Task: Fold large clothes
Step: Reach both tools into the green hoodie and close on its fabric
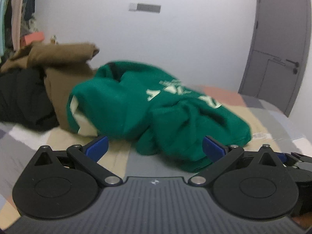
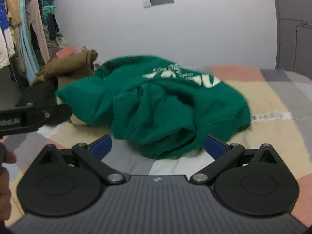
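Note:
A crumpled green sweatshirt (image 1: 156,107) with pale lettering lies in a heap on the bed, also shown in the right wrist view (image 2: 165,105). My left gripper (image 1: 155,148) is open, its blue pads wide apart just in front of the sweatshirt's near edge, holding nothing. My right gripper (image 2: 158,145) is open too, its jaws either side of a sweatshirt cuff or hem without gripping it. The left gripper's black body (image 2: 35,115) shows at the left of the right wrist view.
The bed has a patchwork cover (image 2: 273,101). A brown garment (image 1: 64,62) and a black garment (image 1: 21,95) are piled behind the sweatshirt on the left. Clothes hang on a rack (image 2: 23,35) at far left. A grey door (image 1: 280,44) stands at right.

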Tool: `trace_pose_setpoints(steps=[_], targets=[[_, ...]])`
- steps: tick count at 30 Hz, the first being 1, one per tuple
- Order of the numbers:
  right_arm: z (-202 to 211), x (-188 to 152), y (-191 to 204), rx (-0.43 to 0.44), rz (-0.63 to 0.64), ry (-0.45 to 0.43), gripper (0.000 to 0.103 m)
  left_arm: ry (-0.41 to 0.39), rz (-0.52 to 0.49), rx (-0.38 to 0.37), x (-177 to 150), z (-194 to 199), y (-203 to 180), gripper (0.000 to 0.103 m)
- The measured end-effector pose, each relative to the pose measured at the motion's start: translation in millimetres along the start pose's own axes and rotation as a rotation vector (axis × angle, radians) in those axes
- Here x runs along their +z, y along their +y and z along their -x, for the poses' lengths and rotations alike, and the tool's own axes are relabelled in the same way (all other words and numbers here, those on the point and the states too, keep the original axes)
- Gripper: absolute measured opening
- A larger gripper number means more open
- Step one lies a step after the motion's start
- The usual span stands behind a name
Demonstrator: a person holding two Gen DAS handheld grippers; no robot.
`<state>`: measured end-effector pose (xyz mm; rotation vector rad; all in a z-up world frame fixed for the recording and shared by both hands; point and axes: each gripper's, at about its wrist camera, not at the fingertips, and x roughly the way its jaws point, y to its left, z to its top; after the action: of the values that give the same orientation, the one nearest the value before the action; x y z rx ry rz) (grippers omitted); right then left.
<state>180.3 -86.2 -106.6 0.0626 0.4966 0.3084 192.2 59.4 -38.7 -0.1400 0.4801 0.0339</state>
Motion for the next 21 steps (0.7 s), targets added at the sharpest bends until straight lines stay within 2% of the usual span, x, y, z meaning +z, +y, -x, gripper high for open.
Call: trace_pose_setpoints(steps=[5,9,11,14,16,17,18,20,21], targets=[[-54,-12,8,0.020,-0.021,0.014,0.103,0.044,0.084,-0.033,-24,-34,38,0.103],[-94,-17,21,-0.051,0.017,0.002,0.103,0.074,0.146,-0.049,-37,-58,63,0.103],[-115,-20,26,-0.048,0.022,0.008,0.103,0.064,0.170,-0.064,-40,-64,72,0.103],[-139,-21,35,-0.107,0.046,-0.004,0.103,0.055,0.194,-0.060,-45,-73,84,0.103],[-148,-20,39,-0.129,0.052,-0.030,0.097,0.060,0.217,-0.064,-48,-78,91,0.103],[-151,-18,40,-0.139,0.058,-0.040,0.080,0.065,0.232,-0.069,-49,-79,95,0.103],[-151,-16,40,-0.152,0.064,-0.044,0.055,0.068,0.249,-0.077,-50,-81,99,0.103],[-147,-9,39,-0.174,0.068,-0.038,0.030,0.061,0.285,-0.095,-51,-80,107,0.103],[-141,-6,38,-0.176,0.061,-0.037,0.026,0.057,0.296,-0.101,-50,-79,109,0.103]])
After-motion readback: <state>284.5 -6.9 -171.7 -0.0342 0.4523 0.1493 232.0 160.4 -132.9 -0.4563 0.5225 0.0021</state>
